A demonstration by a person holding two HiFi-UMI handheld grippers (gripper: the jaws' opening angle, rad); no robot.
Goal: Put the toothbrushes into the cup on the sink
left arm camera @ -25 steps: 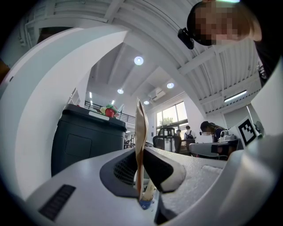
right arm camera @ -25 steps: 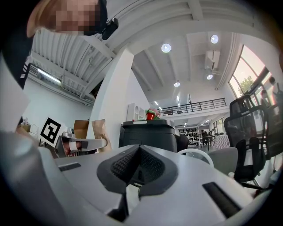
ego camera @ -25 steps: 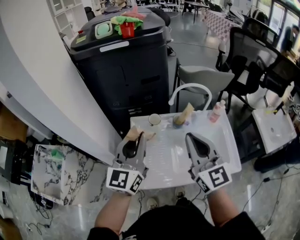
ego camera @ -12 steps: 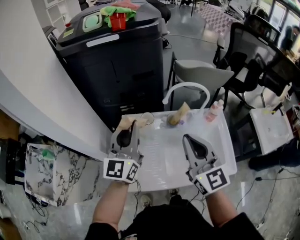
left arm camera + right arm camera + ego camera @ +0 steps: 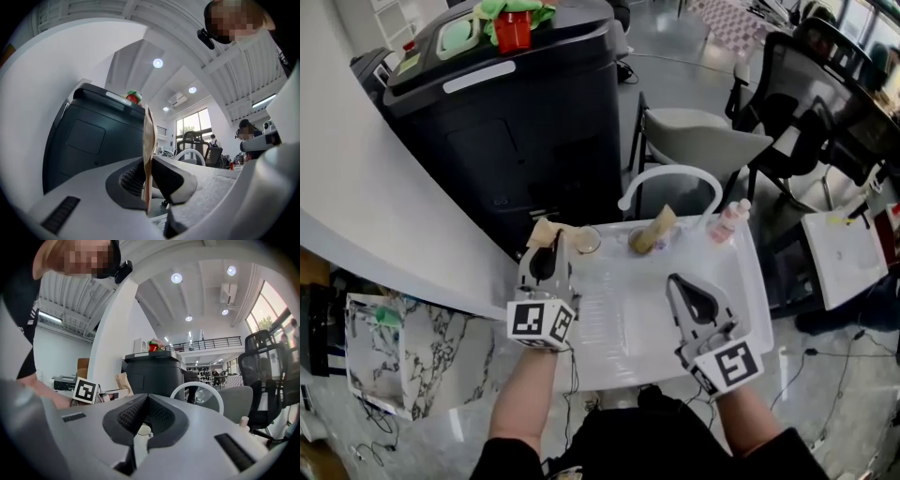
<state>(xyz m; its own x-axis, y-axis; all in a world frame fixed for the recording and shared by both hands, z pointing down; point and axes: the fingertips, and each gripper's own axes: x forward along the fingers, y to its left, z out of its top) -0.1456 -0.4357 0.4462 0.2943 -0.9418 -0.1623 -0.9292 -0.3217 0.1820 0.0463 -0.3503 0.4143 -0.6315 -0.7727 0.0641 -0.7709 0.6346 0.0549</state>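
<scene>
— Kraft-paper toothbrush packet (image 5: 148, 154): where is it?
— Pinched in the left gripper (image 5: 551, 246), long axis upright, at the sink's (image 5: 619, 328) back-left corner. The clear cup (image 5: 584, 241) sits just right of it and looks empty.
— And the right gripper (image 5: 686, 284)?
— Pressed together on nothing, and farther off. Another packet (image 5: 662, 221) leans in a brownish cup (image 5: 641, 243) on the back edge.

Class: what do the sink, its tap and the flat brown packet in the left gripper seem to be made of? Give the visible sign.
Sink: white, smooth, faintly glossy; ceramic or moulded plastic, unclear which.
Tap: white arched tube, even coating; painted metal or plastic.
Brown packet: matte tan, thin, stiff sheet edge; probably kraft paper.
</scene>
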